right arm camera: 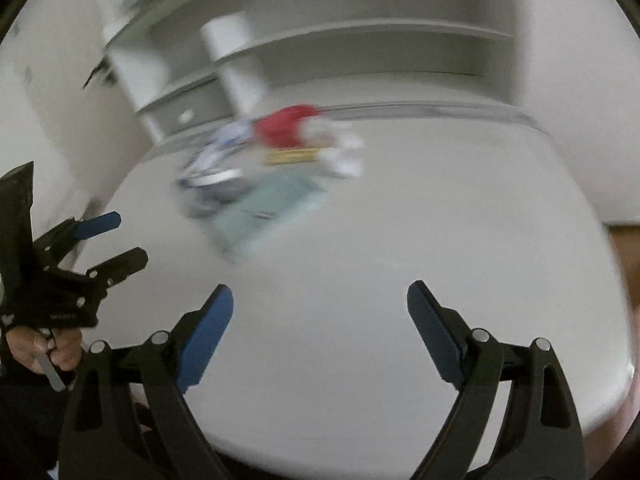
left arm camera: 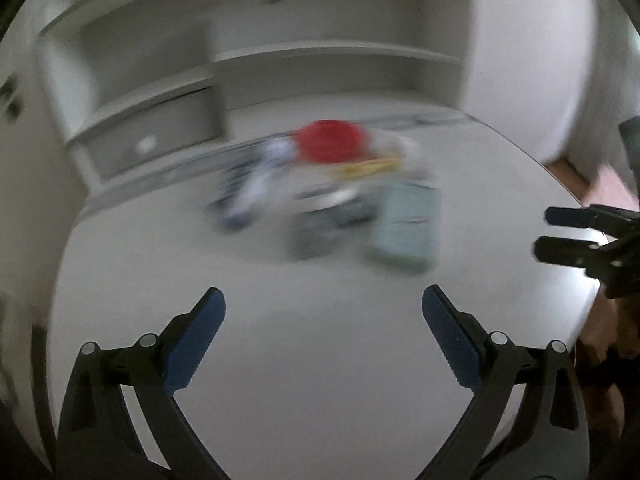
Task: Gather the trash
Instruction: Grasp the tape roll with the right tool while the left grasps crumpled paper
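A blurred heap of trash lies at the far side of the white table [left arm camera: 280, 360]. It holds a red round thing [left arm camera: 332, 140], a pale green packet [left arm camera: 408, 228], a yellow wrapper [left arm camera: 372, 168], a white and blue wrapper [left arm camera: 256, 184] and a dark grey item [left arm camera: 320, 228]. My left gripper [left arm camera: 322, 292] hangs open over bare table in front of the heap, nothing between its blue pads. My right gripper [right arm camera: 320, 288] is open too, also short of the heap, with the red thing [right arm camera: 286, 128] and green packet [right arm camera: 272, 208] ahead of it. Each gripper shows in the other's view: right gripper [left arm camera: 544, 232], left gripper [right arm camera: 132, 238].
A white shelf unit [left arm camera: 320, 56] with a small drawer [left arm camera: 152, 136] stands against the wall behind the table. The table's rounded edge [left arm camera: 560, 184] drops to a wooden floor [left arm camera: 568, 168] on the right. A hand [right arm camera: 52, 352] holds the left gripper's handle.
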`<action>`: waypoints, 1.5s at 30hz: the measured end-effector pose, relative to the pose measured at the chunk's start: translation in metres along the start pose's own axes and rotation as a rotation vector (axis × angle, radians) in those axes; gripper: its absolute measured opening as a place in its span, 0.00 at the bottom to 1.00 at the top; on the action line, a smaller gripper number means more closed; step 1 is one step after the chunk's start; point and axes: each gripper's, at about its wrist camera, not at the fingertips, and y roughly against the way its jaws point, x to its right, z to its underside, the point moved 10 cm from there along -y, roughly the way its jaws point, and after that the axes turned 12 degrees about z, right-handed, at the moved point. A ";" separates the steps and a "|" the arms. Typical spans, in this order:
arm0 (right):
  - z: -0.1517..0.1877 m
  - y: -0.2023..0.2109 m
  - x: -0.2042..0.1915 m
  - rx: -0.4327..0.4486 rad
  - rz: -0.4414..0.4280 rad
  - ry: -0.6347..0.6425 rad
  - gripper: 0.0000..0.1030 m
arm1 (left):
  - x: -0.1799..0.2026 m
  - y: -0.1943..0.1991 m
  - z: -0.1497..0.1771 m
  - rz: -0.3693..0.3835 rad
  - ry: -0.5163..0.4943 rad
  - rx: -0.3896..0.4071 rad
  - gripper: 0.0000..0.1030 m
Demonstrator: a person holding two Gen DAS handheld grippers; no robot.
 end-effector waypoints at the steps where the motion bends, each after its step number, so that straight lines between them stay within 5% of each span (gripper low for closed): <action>1: -0.012 -0.006 -0.011 -0.008 -0.003 0.017 0.83 | -0.014 0.005 0.003 -0.015 0.028 0.007 0.93; 8: -0.065 -0.042 -0.103 -0.013 -0.061 0.180 0.83 | -0.065 0.020 0.022 -0.028 0.131 0.018 0.93; 18: -0.088 -0.102 -0.128 -0.084 -0.069 0.158 0.82 | -0.064 0.011 0.023 0.002 0.125 0.006 0.93; 20: -0.088 -0.107 -0.127 -0.084 -0.049 0.174 0.59 | -0.067 0.007 0.021 0.004 0.132 -0.003 0.93; 21: -0.088 -0.111 -0.127 -0.088 -0.049 0.178 0.57 | -0.069 0.004 0.020 0.003 0.133 -0.009 0.93; 26: -0.097 -0.095 -0.119 -0.028 -0.084 0.147 0.57 | -0.078 -0.012 0.007 0.005 0.120 -0.037 0.93; 33: -0.109 -0.055 -0.091 0.052 -0.125 0.086 0.57 | -0.084 -0.060 -0.052 -0.029 0.022 -0.053 0.93; 42: -0.077 -0.048 -0.028 0.026 -0.074 0.018 0.57 | -0.093 -0.122 -0.085 -0.042 0.035 -0.119 0.92; 43: -0.074 -0.048 -0.023 0.022 -0.069 0.012 0.57 | -0.092 -0.124 -0.084 -0.040 0.029 -0.121 0.81; 44: -0.070 -0.047 -0.017 0.021 -0.062 0.004 0.57 | -0.090 -0.125 -0.083 -0.035 0.020 -0.124 0.53; 45: -0.064 -0.044 -0.008 0.021 -0.051 -0.005 0.57 | -0.086 -0.126 -0.081 -0.030 0.005 -0.139 0.45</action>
